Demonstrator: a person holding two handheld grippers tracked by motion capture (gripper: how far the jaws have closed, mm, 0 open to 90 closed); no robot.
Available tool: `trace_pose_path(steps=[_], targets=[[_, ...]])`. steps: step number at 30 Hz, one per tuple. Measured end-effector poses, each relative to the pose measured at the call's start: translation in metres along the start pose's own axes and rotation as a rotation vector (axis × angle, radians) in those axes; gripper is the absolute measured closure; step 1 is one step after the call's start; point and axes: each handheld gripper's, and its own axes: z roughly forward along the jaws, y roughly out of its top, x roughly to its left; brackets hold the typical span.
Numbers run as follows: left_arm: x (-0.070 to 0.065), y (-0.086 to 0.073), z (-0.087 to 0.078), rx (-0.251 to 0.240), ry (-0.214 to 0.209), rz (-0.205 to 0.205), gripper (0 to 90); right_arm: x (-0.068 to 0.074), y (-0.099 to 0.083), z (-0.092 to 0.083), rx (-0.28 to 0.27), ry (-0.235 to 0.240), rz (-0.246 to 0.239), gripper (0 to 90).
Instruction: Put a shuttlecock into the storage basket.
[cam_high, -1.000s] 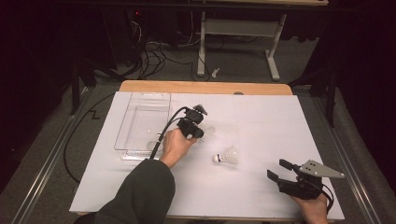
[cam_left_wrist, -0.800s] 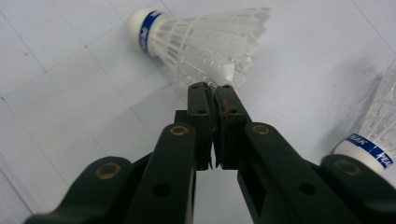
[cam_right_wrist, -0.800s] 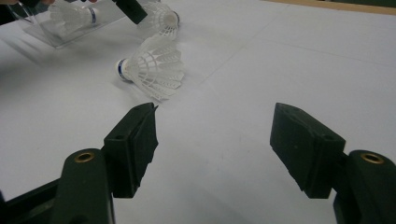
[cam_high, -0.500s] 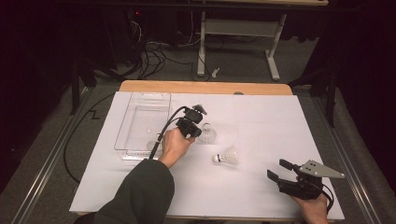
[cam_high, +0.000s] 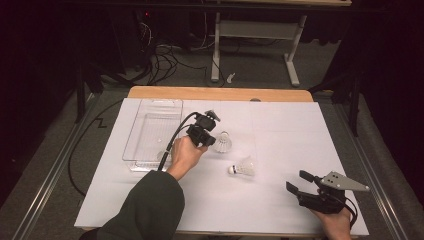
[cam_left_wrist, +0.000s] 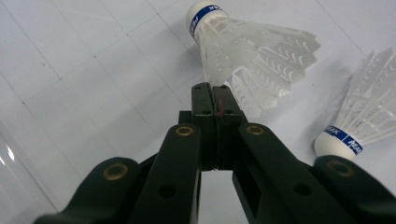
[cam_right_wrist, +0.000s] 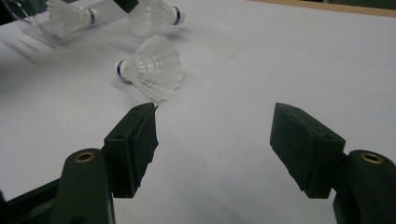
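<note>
Left gripper (cam_left_wrist: 215, 91) pinched shut on shuttlecock (cam_left_wrist: 243, 44) feather edge just right of tray (cam_high: 150, 135) near table's (cam_high: 300, 130) left-centre, likely for lifting in; right gripper (cam_right_wrist: 215, 140) parked jaws-apart at near-right corner, spare shuttlecock (cam_high: 243, 167) between.

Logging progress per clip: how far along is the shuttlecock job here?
Done: nothing for certain; no shuttlecock is clearly in the tray. In hand: the left gripper is shut on the skirt edge of one shuttlecock, beside the tray. Left: the other shuttlecock lies on the table, and the right gripper is open.
</note>
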Motion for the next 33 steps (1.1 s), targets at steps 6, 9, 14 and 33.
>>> trace_pose_path(steps=[6,9,14,33], targets=[[0.002,-0.002,-0.008,-0.008,-0.005,0.001,90.0,0.000,0.000,-0.001,-0.002,-0.002,0.001,32.2],[0.003,-0.003,-0.012,-0.012,-0.011,0.003,90.0,0.000,0.000,0.000,-0.002,-0.001,0.001,32.2],[0.004,-0.005,-0.016,-0.017,-0.027,0.004,90.0,0.000,0.000,0.000,-0.002,-0.002,0.001,32.2],[0.013,-0.020,-0.039,-0.042,-0.064,-0.002,90.0,0.000,0.000,0.000,0.000,-0.001,-0.003,32.3]])
